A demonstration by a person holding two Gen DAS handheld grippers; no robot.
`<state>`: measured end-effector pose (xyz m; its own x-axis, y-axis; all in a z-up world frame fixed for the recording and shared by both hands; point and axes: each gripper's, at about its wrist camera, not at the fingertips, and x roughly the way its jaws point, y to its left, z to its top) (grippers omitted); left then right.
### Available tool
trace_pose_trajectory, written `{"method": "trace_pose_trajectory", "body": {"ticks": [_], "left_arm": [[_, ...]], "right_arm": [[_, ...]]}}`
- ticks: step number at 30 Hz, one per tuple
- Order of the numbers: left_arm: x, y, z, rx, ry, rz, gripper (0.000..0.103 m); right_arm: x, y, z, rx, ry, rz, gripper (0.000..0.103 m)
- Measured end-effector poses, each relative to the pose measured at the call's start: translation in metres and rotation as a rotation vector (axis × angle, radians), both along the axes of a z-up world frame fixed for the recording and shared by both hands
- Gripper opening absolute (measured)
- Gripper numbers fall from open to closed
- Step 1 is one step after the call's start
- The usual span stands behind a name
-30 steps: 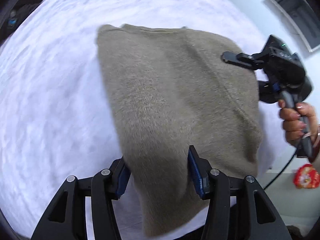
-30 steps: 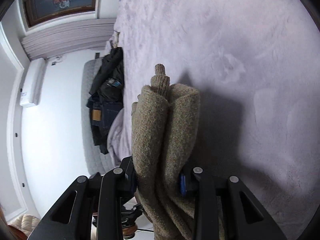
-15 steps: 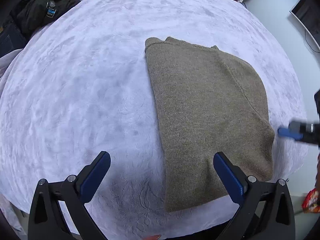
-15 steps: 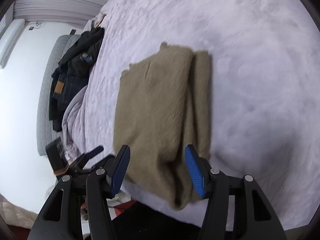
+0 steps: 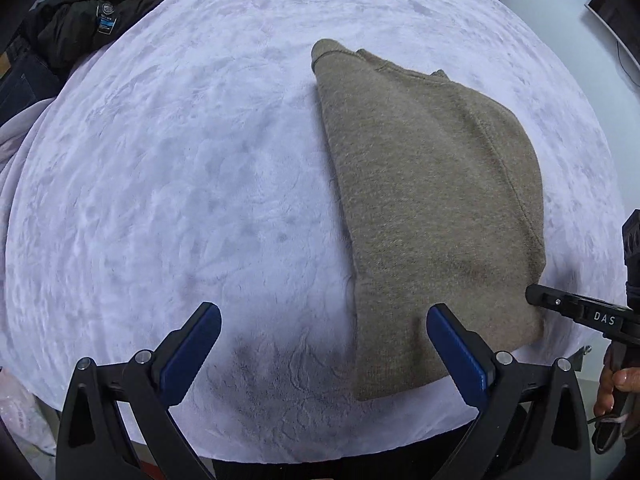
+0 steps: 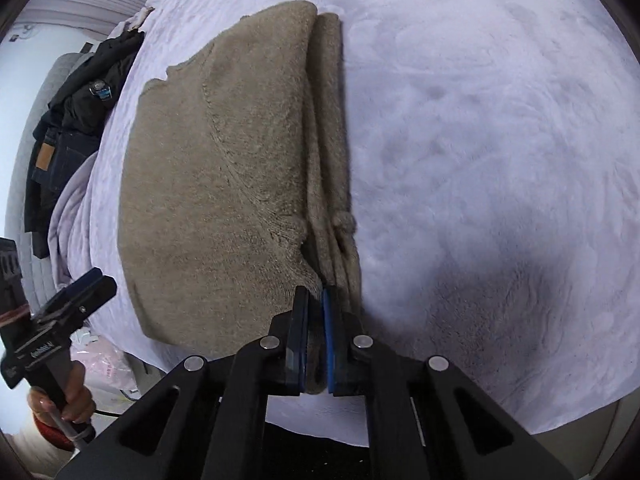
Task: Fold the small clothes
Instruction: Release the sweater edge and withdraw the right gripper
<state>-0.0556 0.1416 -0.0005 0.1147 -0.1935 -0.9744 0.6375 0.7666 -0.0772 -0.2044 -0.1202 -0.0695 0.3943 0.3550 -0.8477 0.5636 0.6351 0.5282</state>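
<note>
A folded olive-brown knit sweater (image 5: 432, 200) lies flat on the lilac plush bed cover (image 5: 180, 180). My left gripper (image 5: 324, 344) hovers over the sweater's near left corner, open wide with nothing between its blue pads; the right pad is over the cloth edge. In the right wrist view the sweater (image 6: 224, 184) shows stacked layers along its right side. My right gripper (image 6: 316, 300) is closing to a thin slit at the near corner of those layers, with brown knit pinched between the pads. It also shows at the right edge of the left wrist view (image 5: 576, 308).
A black jacket (image 5: 88, 20) and dark jeans (image 6: 48, 160) are piled at the bed's far left side. The bed cover (image 6: 500, 140) stretches bare to the right of the sweater. A hand (image 6: 72, 396) holds the left gripper's handle off the near edge.
Both grippers let the hanging sweater down flat onto the bed and opened. The left then drew back and stayed wide; the right shifted to the near corner and shut on the layered edge.
</note>
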Motion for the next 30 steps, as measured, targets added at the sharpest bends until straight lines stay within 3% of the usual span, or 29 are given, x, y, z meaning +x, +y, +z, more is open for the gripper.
{"method": "trace_pose_trajectory", "body": {"ticks": [7, 11, 18, 20, 22, 23, 27, 30], "left_arm": [[-0.008, -0.001, 0.005, 0.05, -0.008, -0.017, 0.103], [-0.01, -0.004, 0.015, 0.062, -0.01, -0.013, 0.103], [-0.008, -0.006, 0.036, 0.062, -0.019, 0.01, 0.103], [-0.007, -0.007, 0.04, 0.066, -0.02, 0.017, 0.103], [-0.007, -0.009, 0.043, 0.069, -0.02, 0.019, 0.103], [-0.007, -0.009, 0.045, 0.069, -0.019, 0.018, 0.103], [-0.008, -0.01, 0.052, 0.063, -0.025, 0.022, 0.103], [-0.008, -0.01, 0.054, 0.065, -0.004, 0.029, 0.103]], "right_arm": [[-0.005, -0.004, 0.007, 0.0, 0.004, -0.013, 0.007], [-0.005, -0.003, 0.019, -0.005, 0.055, -0.022, 0.007], [-0.002, -0.004, 0.059, -0.109, 0.161, -0.012, 0.009], [0.006, -0.001, 0.07, -0.131, 0.16, 0.007, 0.018], [0.018, 0.002, 0.078, -0.151, 0.164, 0.022, 0.055], [0.022, 0.004, 0.082, -0.167, 0.18, 0.03, 0.061], [0.034, 0.012, 0.098, -0.205, 0.164, 0.063, 0.065], [0.042, 0.018, 0.11, -0.258, 0.155, 0.083, 0.082]]}}
